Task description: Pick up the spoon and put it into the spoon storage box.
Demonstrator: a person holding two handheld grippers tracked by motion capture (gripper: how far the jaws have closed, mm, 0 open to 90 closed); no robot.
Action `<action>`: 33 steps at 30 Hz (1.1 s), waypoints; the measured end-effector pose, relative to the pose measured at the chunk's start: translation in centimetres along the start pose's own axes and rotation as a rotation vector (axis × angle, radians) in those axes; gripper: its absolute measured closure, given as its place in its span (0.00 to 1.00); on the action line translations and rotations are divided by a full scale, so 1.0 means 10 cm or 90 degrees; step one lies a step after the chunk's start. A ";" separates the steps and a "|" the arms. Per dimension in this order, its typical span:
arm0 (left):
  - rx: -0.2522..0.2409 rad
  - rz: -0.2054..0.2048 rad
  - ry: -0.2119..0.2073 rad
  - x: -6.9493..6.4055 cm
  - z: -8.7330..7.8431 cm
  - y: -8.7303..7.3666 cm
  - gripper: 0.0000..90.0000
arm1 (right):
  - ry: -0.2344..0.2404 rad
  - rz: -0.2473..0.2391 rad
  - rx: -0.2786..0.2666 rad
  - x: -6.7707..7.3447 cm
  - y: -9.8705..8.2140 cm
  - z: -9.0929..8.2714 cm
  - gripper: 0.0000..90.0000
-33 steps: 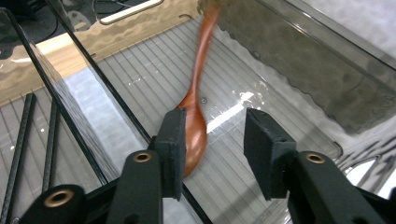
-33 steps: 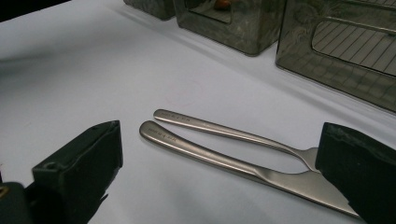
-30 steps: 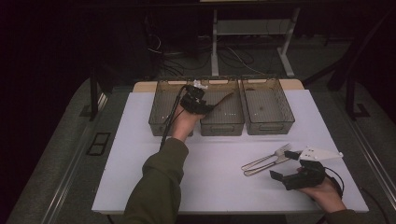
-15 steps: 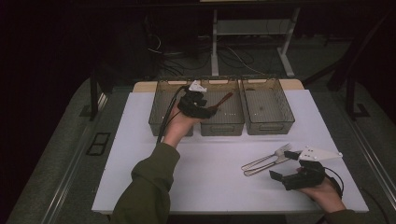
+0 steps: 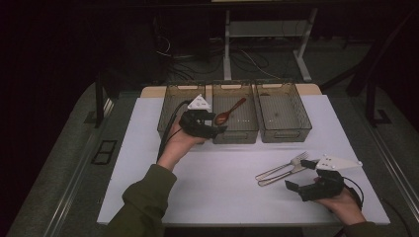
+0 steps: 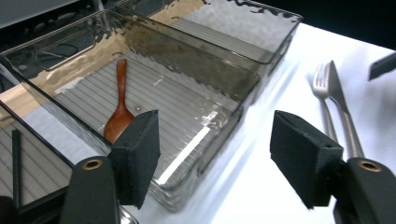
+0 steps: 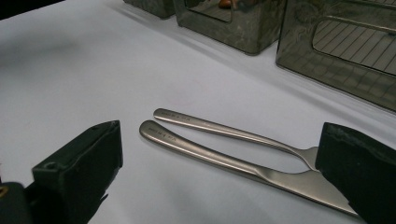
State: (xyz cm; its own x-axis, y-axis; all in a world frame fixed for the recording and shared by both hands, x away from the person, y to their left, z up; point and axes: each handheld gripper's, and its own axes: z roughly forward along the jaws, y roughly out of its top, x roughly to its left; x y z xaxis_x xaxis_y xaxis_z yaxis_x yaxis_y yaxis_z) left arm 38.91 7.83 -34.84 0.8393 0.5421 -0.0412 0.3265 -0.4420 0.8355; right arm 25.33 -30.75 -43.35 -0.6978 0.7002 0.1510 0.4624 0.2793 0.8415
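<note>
Three smoky clear plastic bins stand in a row on the white table top (image 5: 212, 182), and the middle bin (image 5: 236, 132) is the landmark. A brown wooden spoon (image 5: 228, 112) lies inside it, bowl toward the near wall, free of any grip. A second ago the left gripper (image 5: 203, 126) hung over that bin with the spoon at its jaws; now it has drawn back to the bin's near-left corner, its jaws spread wide and empty. By that, the spoon looks sorted and this hand is free again. To the right and nearer the person than the middle bin, a steel fork (image 7: 224, 130) and a steel table knife (image 7: 243, 165) lie side by side on the table. The right gripper (image 5: 316, 186) has kept its place beside them, jaws wide apart, holding nothing. They are likely next.
</note>
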 end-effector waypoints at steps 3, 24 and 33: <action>-0.007 0.004 -0.014 -0.03 -0.10 -0.10 0.32 | 0.001 0.000 0.000 0.00 0.00 0.00 0.00; -0.052 -0.022 0.001 -0.30 -0.51 -0.92 0.06 | 0.000 -0.007 0.001 0.01 0.00 0.01 0.00; -0.055 -0.024 0.008 -0.42 -0.62 -1.17 0.00 | -0.001 -0.007 0.003 0.01 0.00 0.01 0.00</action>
State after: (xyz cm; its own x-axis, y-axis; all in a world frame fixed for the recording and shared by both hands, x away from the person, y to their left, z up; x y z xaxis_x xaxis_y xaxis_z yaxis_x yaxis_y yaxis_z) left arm 28.83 15.15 -41.07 0.8215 0.5663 -0.0672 0.3184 -0.3576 0.8779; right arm 25.35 -30.63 -43.40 -0.7024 0.6977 0.1409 0.4566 0.2899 0.8411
